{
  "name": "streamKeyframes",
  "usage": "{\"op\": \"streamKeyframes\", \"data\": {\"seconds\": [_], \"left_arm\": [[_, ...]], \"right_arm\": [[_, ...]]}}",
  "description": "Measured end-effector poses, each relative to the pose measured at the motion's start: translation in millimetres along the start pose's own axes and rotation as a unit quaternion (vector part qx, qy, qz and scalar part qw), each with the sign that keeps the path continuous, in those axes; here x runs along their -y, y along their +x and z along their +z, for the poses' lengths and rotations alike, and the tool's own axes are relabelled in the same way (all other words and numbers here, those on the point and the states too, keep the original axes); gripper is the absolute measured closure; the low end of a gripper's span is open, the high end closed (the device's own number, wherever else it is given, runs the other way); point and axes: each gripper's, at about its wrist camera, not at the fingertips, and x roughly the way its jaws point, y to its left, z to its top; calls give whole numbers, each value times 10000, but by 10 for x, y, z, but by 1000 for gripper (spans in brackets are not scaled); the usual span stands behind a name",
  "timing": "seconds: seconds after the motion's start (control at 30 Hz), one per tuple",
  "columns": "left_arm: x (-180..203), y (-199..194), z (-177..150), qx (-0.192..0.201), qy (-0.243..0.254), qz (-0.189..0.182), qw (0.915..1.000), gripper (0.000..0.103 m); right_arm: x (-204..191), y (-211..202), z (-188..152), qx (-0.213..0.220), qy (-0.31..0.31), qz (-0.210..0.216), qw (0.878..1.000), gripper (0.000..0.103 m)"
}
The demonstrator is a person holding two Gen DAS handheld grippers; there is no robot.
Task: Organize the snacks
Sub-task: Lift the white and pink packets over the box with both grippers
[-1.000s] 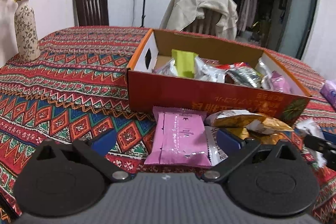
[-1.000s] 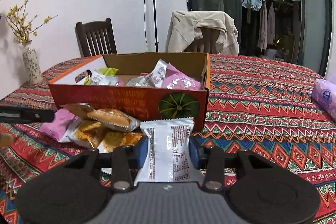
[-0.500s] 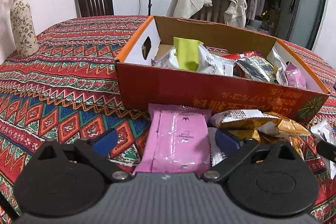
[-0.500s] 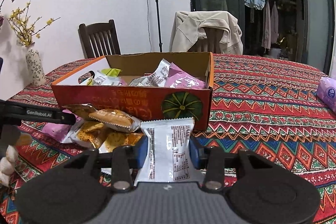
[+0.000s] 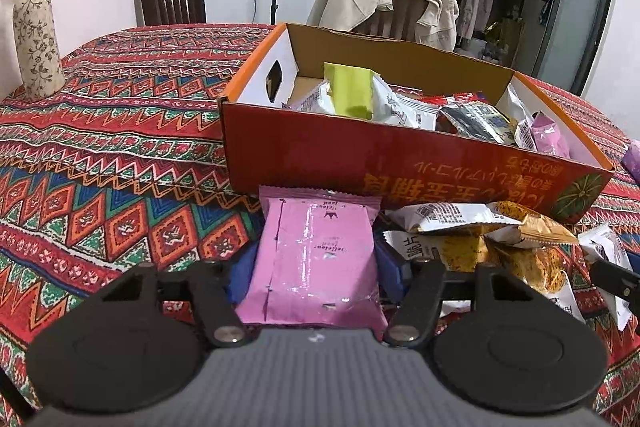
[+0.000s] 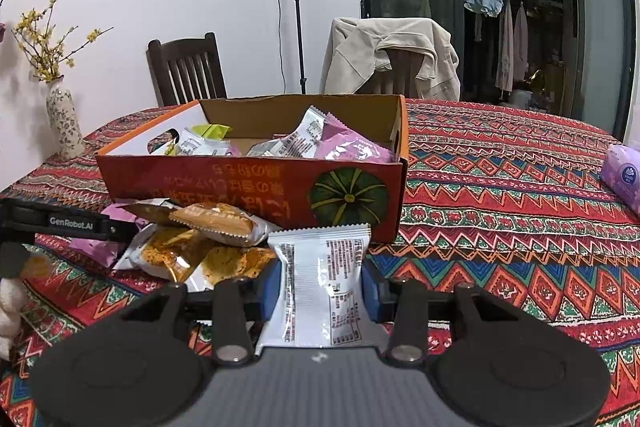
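closing left gripper (image 5: 316, 259) on pink packet (image 5: 316, 259), pads at both edges; squeeze gently, lift over box (image 5: 400, 163) wall. right gripper (image 6: 322, 291) grips white packet (image 6: 322, 291).

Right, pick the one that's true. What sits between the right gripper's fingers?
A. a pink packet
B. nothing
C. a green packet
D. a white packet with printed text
D: in the right wrist view, the right gripper has its blue pads pressed on a white packet with printed text, in front of the orange box.
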Motion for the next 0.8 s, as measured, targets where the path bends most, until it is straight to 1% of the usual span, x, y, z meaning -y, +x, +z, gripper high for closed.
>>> {"op": "streamKeyframes", "data": {"seconds": [0.3, 0.5, 0.63, 0.8], "left_arm": [[-72, -236, -17, 321, -30, -55, 9995, 39], [-154, -458, 17, 668, -101, -122, 9976, 39], [-166, -553, 87, 899, -61, -152, 9958, 39], [-104, -630, 257, 1196, 58, -230, 9925, 39]], "right_arm": [[-11, -68, 19, 91, -4, -45, 9999, 62], [4, -133, 64, 233, -12, -35, 9997, 62], [12, -180, 168, 449, -46, -57, 9990, 62], [-2, -213, 374, 768, -149, -64, 9969, 62]]}}
